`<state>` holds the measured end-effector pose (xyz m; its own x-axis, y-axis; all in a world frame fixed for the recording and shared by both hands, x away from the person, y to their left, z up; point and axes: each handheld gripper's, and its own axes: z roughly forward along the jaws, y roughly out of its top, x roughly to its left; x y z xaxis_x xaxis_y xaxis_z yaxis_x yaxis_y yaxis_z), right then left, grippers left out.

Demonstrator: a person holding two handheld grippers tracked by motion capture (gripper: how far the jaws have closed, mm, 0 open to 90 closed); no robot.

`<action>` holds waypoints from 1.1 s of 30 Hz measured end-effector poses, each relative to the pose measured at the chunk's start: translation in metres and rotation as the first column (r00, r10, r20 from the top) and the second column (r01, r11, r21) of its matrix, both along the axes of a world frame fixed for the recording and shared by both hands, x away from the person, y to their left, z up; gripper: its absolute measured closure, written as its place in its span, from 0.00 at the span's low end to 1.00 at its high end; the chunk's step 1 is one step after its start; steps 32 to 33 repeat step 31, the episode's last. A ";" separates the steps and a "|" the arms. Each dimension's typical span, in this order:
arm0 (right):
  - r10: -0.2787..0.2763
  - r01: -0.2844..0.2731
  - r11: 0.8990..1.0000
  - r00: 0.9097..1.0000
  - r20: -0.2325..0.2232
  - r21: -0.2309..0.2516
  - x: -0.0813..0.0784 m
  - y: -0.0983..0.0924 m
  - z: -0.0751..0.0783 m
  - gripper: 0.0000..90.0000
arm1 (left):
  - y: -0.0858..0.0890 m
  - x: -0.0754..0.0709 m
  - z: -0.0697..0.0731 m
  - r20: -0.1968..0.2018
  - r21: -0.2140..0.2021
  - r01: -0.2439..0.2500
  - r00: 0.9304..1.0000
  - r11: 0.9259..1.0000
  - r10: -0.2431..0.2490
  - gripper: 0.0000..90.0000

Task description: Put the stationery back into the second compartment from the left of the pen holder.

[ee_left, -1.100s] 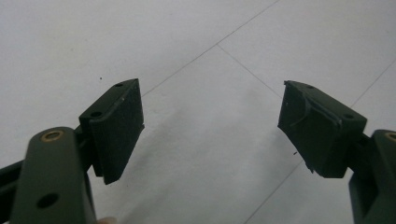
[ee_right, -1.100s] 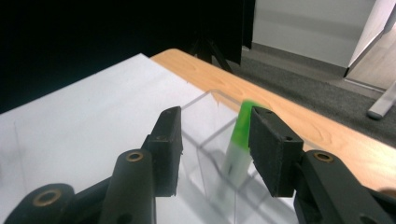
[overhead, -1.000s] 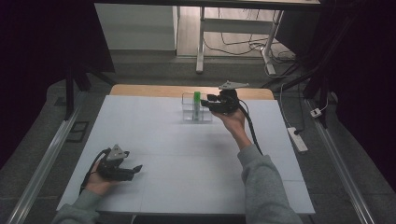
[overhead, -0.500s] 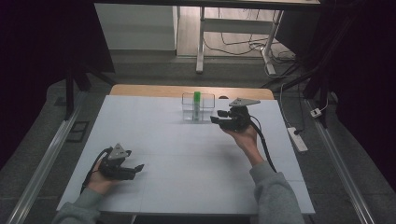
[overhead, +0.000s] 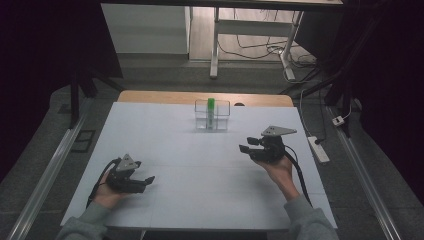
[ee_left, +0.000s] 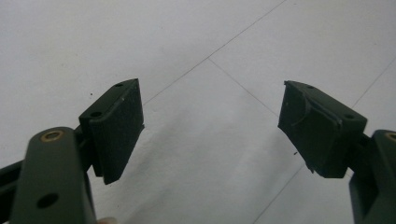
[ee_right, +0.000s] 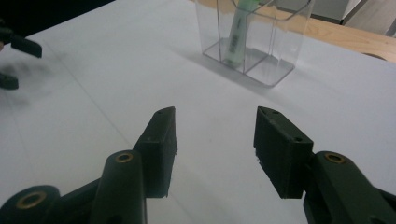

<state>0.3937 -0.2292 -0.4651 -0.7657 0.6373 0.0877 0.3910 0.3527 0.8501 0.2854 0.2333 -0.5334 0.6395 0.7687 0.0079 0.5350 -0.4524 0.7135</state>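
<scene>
In the high view a white table (overhead: 200, 165) with a wooden strip along its far edge stands in a dim room; behind it are a grey floor, a desk frame, loose cables and a power strip (overhead: 318, 149) to the right. A clear holder (overhead: 212, 115) stands near the far edge with a green marker (overhead: 211, 106) upright inside. The right gripper (overhead: 245, 149) is held above the table to the near right of the holder, well apart from it, pointing left, the forearm coming in from the bottom edge; its jaws have just been opening and nothing is between them. The left gripper (overhead: 149, 179) rests low at the near left, far from the holder, pointing right, hand wrapped around its body. In the left gripper view the jaws stand wide apart over bare white table, empty. In the right gripper view the jaws are parted and empty; the holder (ee_right: 275, 56) lies ahead, slightly right, the marker (ee_right: 237, 35) leaning in its left compartment, and the left gripper (ee_right: 14, 60) shows at the left edge.
</scene>
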 end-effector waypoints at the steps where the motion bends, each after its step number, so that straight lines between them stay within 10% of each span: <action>1: 0.002 -0.002 1.000 1.000 0.007 -0.006 -0.004 -0.003 0.000 0.54 | 0.000 0.000 0.000 0.000 -0.001 -0.001 1.000 1.000 0.001 0.24; 17: -0.034 0.034 0.997 0.999 -0.005 -0.064 -0.055 -0.052 -0.021 0.48 | -0.001 0.001 -0.001 -0.003 -0.003 -0.002 1.000 1.000 0.002 0.24; 33: -0.035 0.035 0.997 0.999 -0.009 -0.076 -0.058 -0.057 -0.027 0.46 | 0.000 0.000 0.000 -0.001 0.003 -0.001 1.000 1.000 0.001 0.24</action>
